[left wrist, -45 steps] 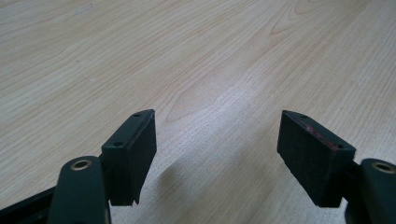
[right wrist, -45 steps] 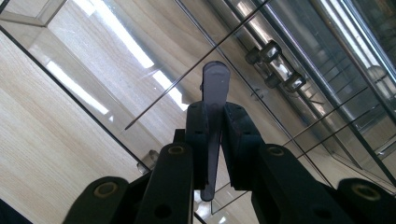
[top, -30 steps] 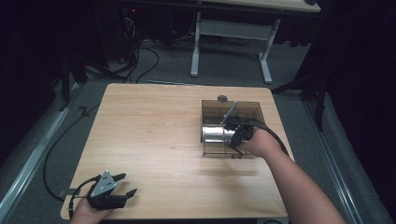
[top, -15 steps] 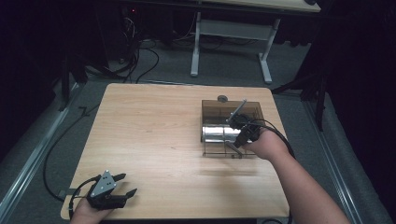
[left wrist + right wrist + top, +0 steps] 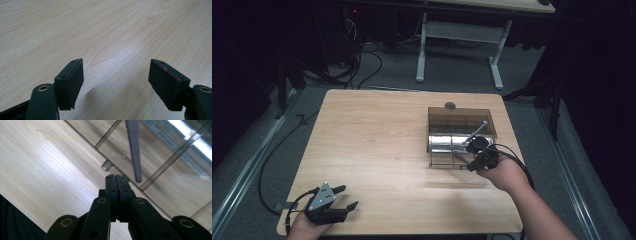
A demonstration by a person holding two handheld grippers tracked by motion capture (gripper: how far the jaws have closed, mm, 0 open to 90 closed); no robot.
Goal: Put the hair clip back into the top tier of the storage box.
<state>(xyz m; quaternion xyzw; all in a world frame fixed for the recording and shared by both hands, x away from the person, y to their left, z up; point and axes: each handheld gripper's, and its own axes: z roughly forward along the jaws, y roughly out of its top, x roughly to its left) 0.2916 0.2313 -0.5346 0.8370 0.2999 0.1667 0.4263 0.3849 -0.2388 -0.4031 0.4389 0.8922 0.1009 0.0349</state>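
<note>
Clear plastic box (image 5: 462, 135) noted right of centre in the high view; judged light, rigid, slippery, best taken by a thin wall edge. Right gripper (image 5: 473, 161) clenched empty at its near edge; left gripper (image 5: 343, 197) released, lower left.

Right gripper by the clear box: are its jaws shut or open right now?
Shut. In the right gripper view the right gripper has its black pads pressed flat together, having just closed, with nothing between them, beside the clear box.
</note>
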